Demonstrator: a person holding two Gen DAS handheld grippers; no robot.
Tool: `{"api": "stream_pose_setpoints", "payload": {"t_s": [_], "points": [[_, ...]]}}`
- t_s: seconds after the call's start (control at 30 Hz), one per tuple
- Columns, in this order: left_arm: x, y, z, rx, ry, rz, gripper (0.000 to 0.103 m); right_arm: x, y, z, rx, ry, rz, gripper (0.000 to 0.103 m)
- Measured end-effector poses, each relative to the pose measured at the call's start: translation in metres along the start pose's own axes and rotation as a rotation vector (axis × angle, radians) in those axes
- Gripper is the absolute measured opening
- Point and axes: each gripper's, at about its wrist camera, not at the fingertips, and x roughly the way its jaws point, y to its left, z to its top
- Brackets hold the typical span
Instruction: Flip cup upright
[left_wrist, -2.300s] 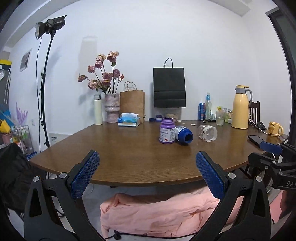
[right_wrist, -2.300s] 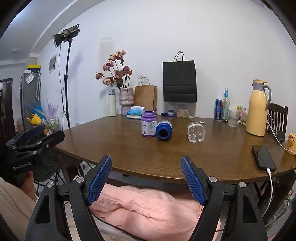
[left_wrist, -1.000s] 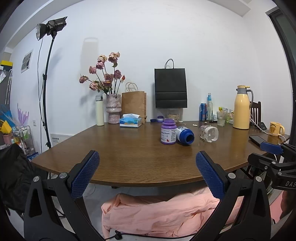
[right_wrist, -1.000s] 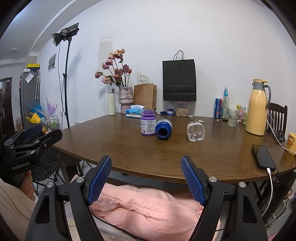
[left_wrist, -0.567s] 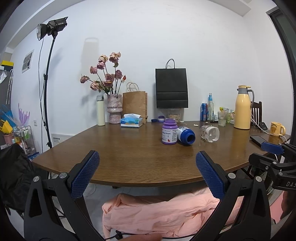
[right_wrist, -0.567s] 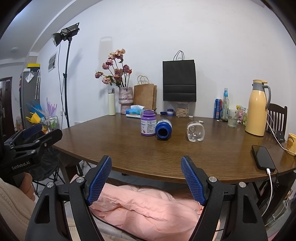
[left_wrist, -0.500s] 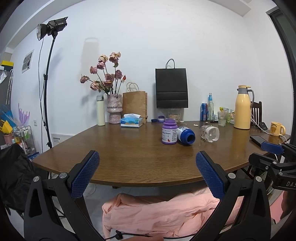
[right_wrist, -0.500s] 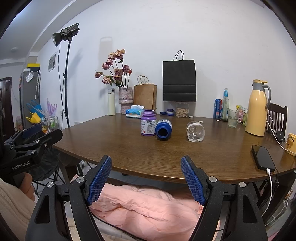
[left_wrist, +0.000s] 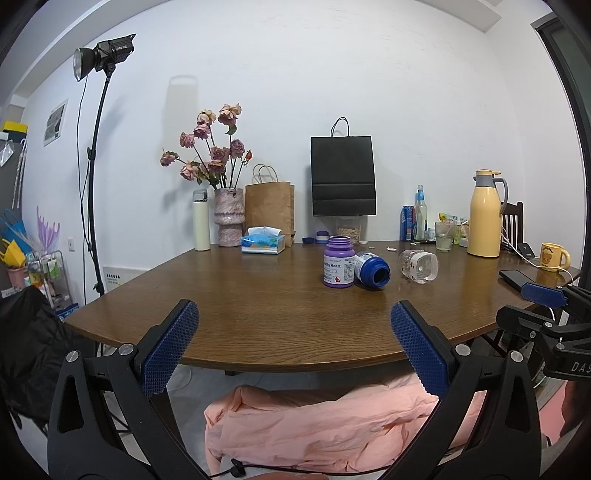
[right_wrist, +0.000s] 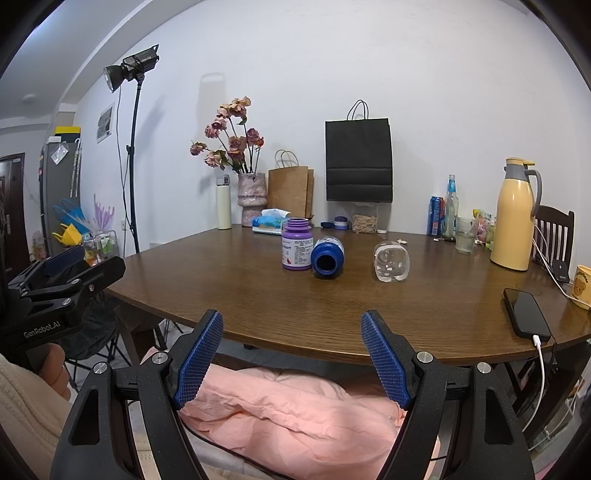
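Both my tongs sit off the near edge of the worktop (left_wrist: 258, 314), nothing touched. Left tongs (left_wrist: 291, 347) spread wide, empty; right tongs (right_wrist: 291, 354) same, released, pads clear of everything. Cup (right_wrist: 391, 261) is the clear one lying on its side mid-worktop, right of the blue bottle (right_wrist: 327, 257), apart from it. From the left view the cup (left_wrist: 419, 266) has its long axis roughly level, open mouth toward the near right, base toward the back left. From the right view I look nearly along that axis, so it reads as a stubby blob; rim and base hard to separate through the clear wall. Small dark print on it, too small to read. Blue bottle also lies flat, mouth toward me, touching or just beside the upright purple jar (right_wrist: 296, 243) — can't tell which. Pink fabric (right_wrist: 295, 410) under the worktop edge is partly hidden by my fingers. Phone (right_wrist: 526, 314) at the right edge, cable cut off below.
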Motion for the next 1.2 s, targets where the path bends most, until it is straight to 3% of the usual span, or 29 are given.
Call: {"api": "stream_pose_setpoints", "payload": {"t_s": [1.2], "points": [[0.0009, 0.0018, -0.0010, 0.002, 0.002, -0.003, 0.103, 0.0020, -0.0018, -0.0011, -0.002, 0.006, 0.008, 0.082]]}}
